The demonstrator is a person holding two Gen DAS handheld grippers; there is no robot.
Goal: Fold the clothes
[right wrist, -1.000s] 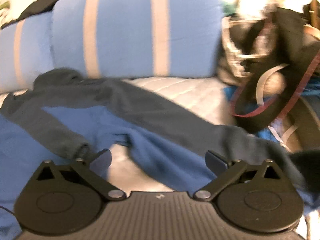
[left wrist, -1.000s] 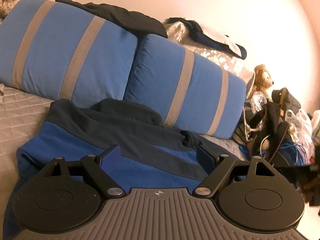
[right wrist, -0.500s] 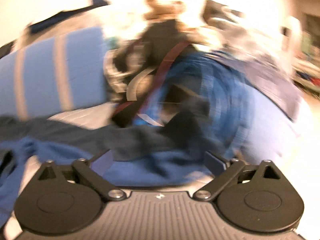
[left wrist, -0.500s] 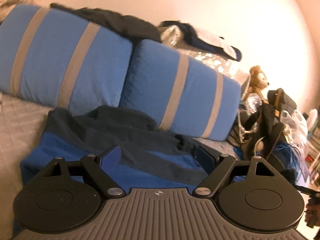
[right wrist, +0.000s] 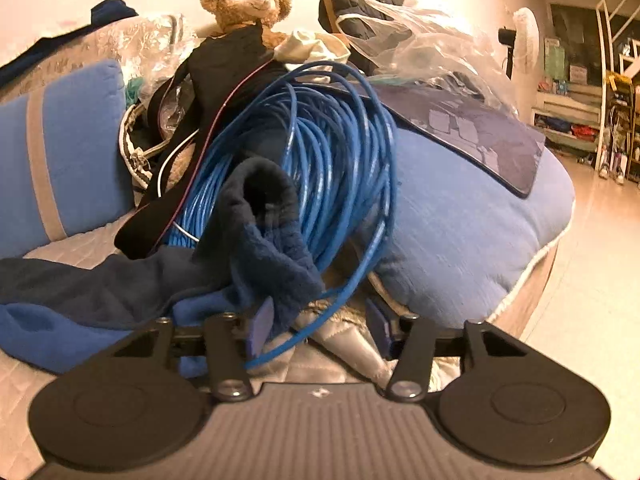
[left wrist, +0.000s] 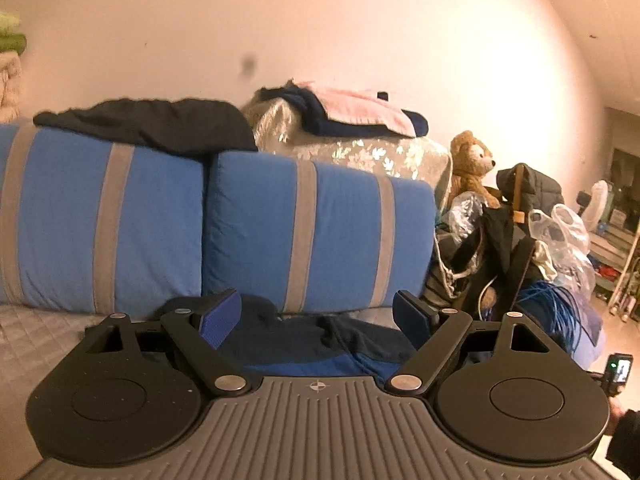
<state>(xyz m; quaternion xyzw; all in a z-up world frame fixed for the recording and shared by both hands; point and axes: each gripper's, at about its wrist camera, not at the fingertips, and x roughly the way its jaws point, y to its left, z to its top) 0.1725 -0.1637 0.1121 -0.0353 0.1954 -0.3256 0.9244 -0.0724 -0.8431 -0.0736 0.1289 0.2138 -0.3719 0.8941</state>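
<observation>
A pale wall (left wrist: 360, 32) backs a bed covered with a quilted grey spread (left wrist: 36, 332), and 2 blue cushions with grey stripes (left wrist: 308, 236) stand along its far side. A dark garment (left wrist: 156, 124) lies on top of the left cushion. At the right sit a teddy bear (right wrist: 248, 4), a coil of blue cable (right wrist: 336, 148), a clear plastic bag (right wrist: 432, 36) and a large blue pillow (right wrist: 472, 216).

The blue and navy fleece jacket (left wrist: 320, 344) lies on the spread near the cushions. Its sleeve runs right, and the cuff (right wrist: 260, 200) stands up against the cable coil.

The left gripper (left wrist: 316, 316) hangs above the jacket, jaws wide apart with nothing between them. The right gripper (right wrist: 320, 324) is low at the sleeve end, its jaws closing; the left pad touches the fleece edge, and 1 cable loop and a fold of spread lie between the pads, not yet pinched.
</observation>
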